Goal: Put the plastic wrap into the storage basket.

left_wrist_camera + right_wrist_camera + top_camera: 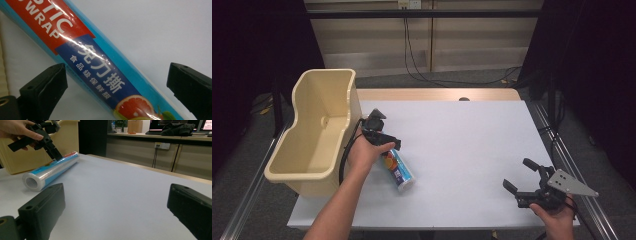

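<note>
A roll of plastic wrap [399, 170] in a blue and red printed sleeve lies on the white table [462, 145], just right of the cream bin [319, 130]. My left gripper [384, 145] hangs over the roll's far end, open. In the left gripper view the roll [100, 65] runs diagonally between the two spread jaws of my left gripper [116, 68], which do not clamp it. My right gripper [522, 182] stands open near the table's front right corner, holding nothing. The right gripper view shows that gripper [116, 188] facing the roll [50, 170] and the left gripper [35, 150] farther off.
The bin is empty and overhangs the table's left edge. A wooden strip [437, 94] runs along the table's far edge. Cables [422, 70] hang behind it. Black curtains [592, 75] flank both sides.
</note>
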